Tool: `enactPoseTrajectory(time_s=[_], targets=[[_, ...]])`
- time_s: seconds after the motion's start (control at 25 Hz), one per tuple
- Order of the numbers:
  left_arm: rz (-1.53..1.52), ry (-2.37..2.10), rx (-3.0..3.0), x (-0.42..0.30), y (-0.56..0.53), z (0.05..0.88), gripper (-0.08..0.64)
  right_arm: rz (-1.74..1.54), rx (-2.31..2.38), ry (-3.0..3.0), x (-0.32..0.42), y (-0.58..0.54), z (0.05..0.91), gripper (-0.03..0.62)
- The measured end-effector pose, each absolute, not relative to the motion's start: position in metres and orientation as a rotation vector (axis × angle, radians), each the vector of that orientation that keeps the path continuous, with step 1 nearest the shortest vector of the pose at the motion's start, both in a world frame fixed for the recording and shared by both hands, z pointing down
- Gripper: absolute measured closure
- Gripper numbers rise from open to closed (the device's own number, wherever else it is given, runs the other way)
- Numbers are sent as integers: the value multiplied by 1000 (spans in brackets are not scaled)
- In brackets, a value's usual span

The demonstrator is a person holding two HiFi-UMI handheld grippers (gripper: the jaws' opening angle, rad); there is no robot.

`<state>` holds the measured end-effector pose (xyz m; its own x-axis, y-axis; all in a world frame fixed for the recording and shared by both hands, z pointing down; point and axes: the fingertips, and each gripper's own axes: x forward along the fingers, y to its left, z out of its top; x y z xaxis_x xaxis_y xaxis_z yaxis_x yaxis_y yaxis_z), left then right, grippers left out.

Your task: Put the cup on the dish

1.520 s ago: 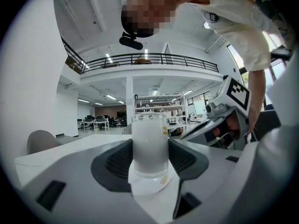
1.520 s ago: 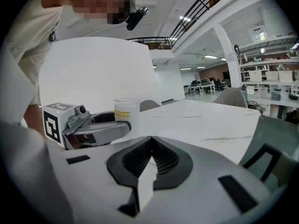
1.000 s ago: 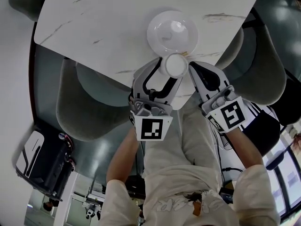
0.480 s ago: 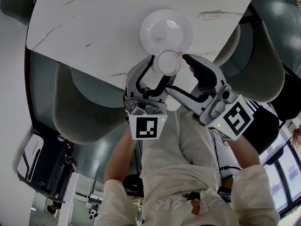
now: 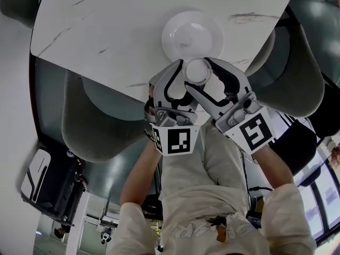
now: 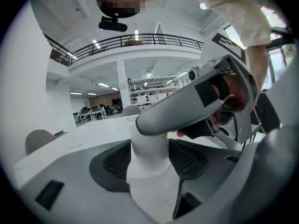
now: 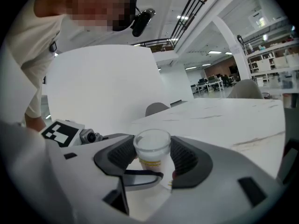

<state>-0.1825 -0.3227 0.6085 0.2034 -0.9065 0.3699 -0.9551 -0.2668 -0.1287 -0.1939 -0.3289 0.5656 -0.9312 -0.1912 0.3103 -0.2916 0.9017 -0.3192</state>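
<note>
A small clear plastic cup point(image 5: 197, 70) with a yellow band hangs just above the near edge of the white marble table point(image 5: 106, 36). The white dish point(image 5: 180, 36) lies on the table right behind it. My left gripper point(image 5: 189, 77) is shut on the cup point(image 6: 149, 148) low on its body. My right gripper point(image 5: 202, 74) reaches in from the right, crossing the left one; its jaws are closing with the cup point(image 7: 152, 148) between them, and both pads touch the sides near the rim.
Grey upholstered chairs stand at the table's near left point(image 5: 101, 121) and right point(image 5: 297, 84). A black case point(image 5: 48, 185) sits on the floor at lower left. The person's legs are directly below the grippers.
The right gripper opened and swung in from the right to straddle the cup. The left gripper kept hold of the cup near the dish's front rim.
</note>
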Motion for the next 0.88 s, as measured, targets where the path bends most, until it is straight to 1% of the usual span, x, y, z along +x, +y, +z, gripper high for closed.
enactPoseTrajectory(time_s=[0.16,0.48,0.68,0.88], targets=[[701,-1744,2247,-182,-327,626,318,473,409,-2761,-196,-331,580,344],[659,-1776,2169,-194,-333,629,319,384,387,-2729,-206,-333,585,342],[671,-1793,2162,-199,-340,630,321,473,397,-2706,-196,-341,594,342],[670,-1794,2163,-203,-347,630,321,479,453,-2695,-175,-351,596,342]])
